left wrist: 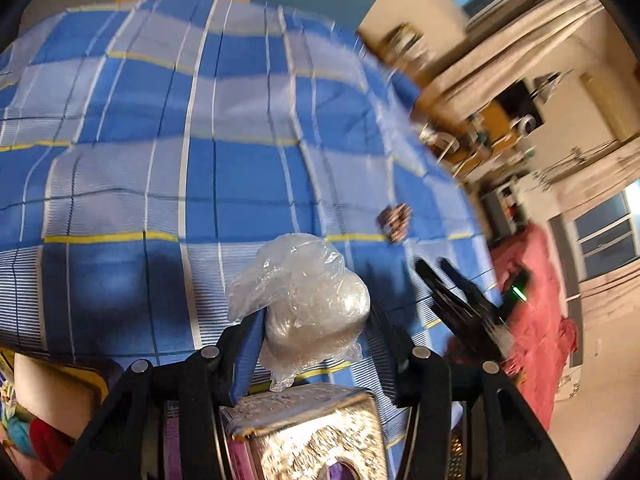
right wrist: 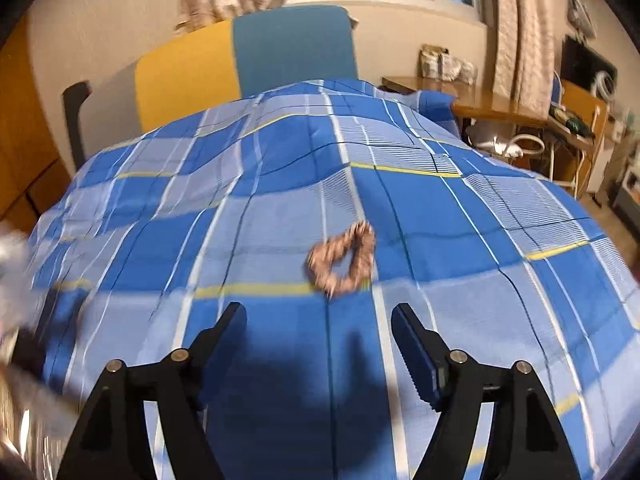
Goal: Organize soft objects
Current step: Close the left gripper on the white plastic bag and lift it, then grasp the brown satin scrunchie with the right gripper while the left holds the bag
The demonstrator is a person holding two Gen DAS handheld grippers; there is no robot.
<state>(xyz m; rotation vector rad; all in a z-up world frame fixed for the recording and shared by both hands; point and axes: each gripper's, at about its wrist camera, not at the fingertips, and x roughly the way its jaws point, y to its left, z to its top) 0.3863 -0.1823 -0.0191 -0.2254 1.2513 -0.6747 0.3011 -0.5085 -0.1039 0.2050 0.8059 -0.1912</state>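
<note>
A white soft lump wrapped in crinkled clear plastic (left wrist: 316, 312) hangs above the blue plaid bedsheet (left wrist: 160, 128), with my left gripper (left wrist: 316, 322) shut on it from both sides. A brown patterned scrunchie (left wrist: 394, 220) lies on the sheet beyond it. In the left wrist view my right gripper (left wrist: 432, 264) shows blurred at the right. In the right wrist view the right gripper (right wrist: 320, 312) is open with nothing between its fingers, just short of the scrunchie (right wrist: 365, 252), which lies flat on the sheet (right wrist: 460, 220).
A shiny embossed silver box (left wrist: 316, 432) sits right below the left gripper. A pink-red cloth (left wrist: 536, 304) hangs off the bed's right side. Yellow and teal panels (right wrist: 292, 48) stand behind the bed; a wooden desk (right wrist: 492, 104) with clutter is at the right.
</note>
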